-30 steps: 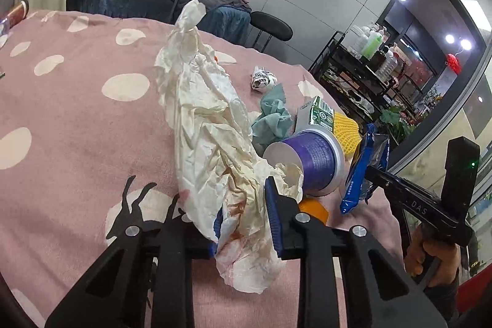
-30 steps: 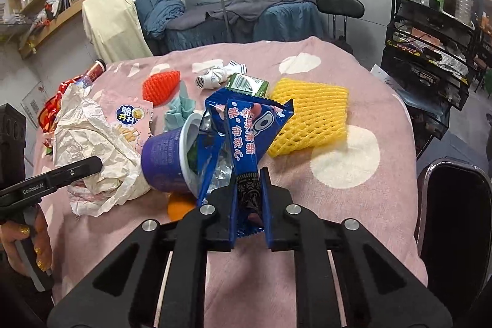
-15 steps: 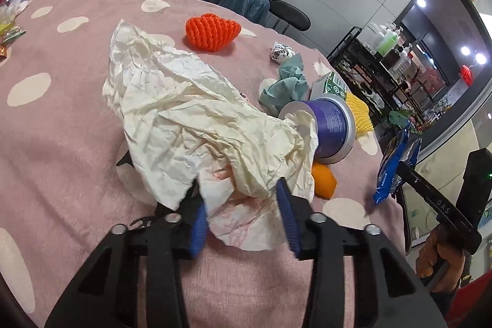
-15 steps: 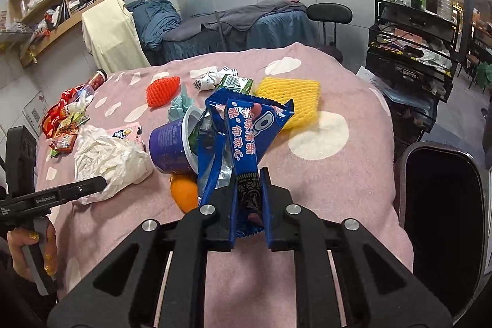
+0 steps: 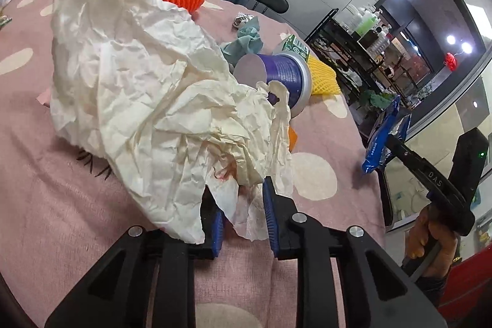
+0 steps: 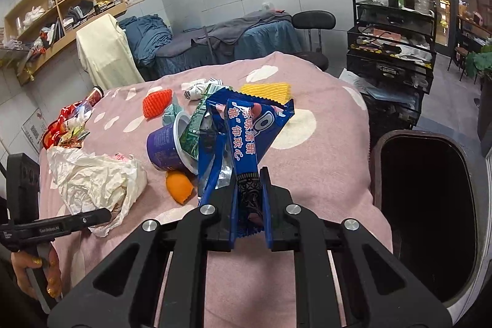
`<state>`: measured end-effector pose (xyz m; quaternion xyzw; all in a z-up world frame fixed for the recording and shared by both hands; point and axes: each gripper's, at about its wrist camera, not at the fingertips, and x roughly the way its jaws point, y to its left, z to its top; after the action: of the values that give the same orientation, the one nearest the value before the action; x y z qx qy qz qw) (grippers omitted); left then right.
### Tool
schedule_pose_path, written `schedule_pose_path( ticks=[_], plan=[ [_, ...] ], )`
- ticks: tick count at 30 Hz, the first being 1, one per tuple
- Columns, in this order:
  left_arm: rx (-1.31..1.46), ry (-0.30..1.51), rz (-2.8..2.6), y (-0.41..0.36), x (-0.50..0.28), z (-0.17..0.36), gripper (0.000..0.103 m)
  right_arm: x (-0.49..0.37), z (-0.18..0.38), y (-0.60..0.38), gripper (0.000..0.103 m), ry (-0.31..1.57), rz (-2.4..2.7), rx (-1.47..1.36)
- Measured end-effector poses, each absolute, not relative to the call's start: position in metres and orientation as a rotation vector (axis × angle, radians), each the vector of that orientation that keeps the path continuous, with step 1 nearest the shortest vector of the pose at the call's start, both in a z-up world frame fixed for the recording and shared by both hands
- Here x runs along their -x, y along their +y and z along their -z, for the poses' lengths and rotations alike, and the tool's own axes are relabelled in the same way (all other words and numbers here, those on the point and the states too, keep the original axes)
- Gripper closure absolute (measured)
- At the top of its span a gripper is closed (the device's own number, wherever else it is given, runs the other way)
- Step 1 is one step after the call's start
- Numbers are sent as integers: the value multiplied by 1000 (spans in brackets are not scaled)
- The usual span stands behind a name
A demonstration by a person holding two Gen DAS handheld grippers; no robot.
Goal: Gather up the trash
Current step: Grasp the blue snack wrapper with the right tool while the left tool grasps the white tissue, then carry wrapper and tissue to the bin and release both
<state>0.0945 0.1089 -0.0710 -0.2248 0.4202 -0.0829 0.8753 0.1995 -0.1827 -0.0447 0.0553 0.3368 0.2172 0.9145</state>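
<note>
- The left tool [image 5: 240,211] is closed on the lower edge of a big crumpled paper sheet [image 5: 147,88]; the blue pads [image 5: 268,211] pinch a thin, stained fold, and the rest of the sheet spreads forward over the pink bench [image 5: 61,189];
- The right tool [image 6: 250,205] grips a blue snack wrapper [image 6: 246,140] by its sealed end, so the wrapper stands up between the fingers above the bench;
- A dark bin [image 6: 430,220] opens just beside the bench on the right side; I judge it is the place for the trash, and the wrapper is already near to it;
- The paper looks very light and soft; it will bend and hang down when lifted, and a thin fold may tear or slip out, so a thicker bunch of it would be a safer place to hold;
- The wrapper is light and smooth, perhaps slippery; the flat sealed end is a good place to take it, because it does not crush;
- More trash lies on the bench: a purple cup [image 6: 167,146] on its side, touching the paper in the left view; an orange peel [image 6: 180,186] just beside the cup; a yellow foam net [image 6: 266,91] and a red foam net [image 6: 156,106] farther behind;
- The cup is stiff but hollow; its rim seems the best hold.
</note>
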Motion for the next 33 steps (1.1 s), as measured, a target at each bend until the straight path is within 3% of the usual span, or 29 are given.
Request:
schedule_pose_path(
  ticks=[6,8,9,10,12,23,33],
  plan=[
    [466,885,145,94,-87,66,68,-193,47,-194,89,691,-444,-134],
    [420,872,131,86,-84,64,74,-191,48,-197,89,689,-442,-138],
    [386,882,126,82,-84,64,87,-190,48,-197,89,690,-441,-141],
    [364,887,119,79,-82,65,94,-189,49,-198,89,691,-440,-143],
    [360,871,135,75,-78,63,98,-187,49,-200,89,687,-438,-146],
    [244,694,254,36,-78,18,99,-171,39,-226,89,625,-385,-177],
    [176,692,454,-29,-126,7,99,-162,34,-290,89,577,-167,-182]
  ],
)
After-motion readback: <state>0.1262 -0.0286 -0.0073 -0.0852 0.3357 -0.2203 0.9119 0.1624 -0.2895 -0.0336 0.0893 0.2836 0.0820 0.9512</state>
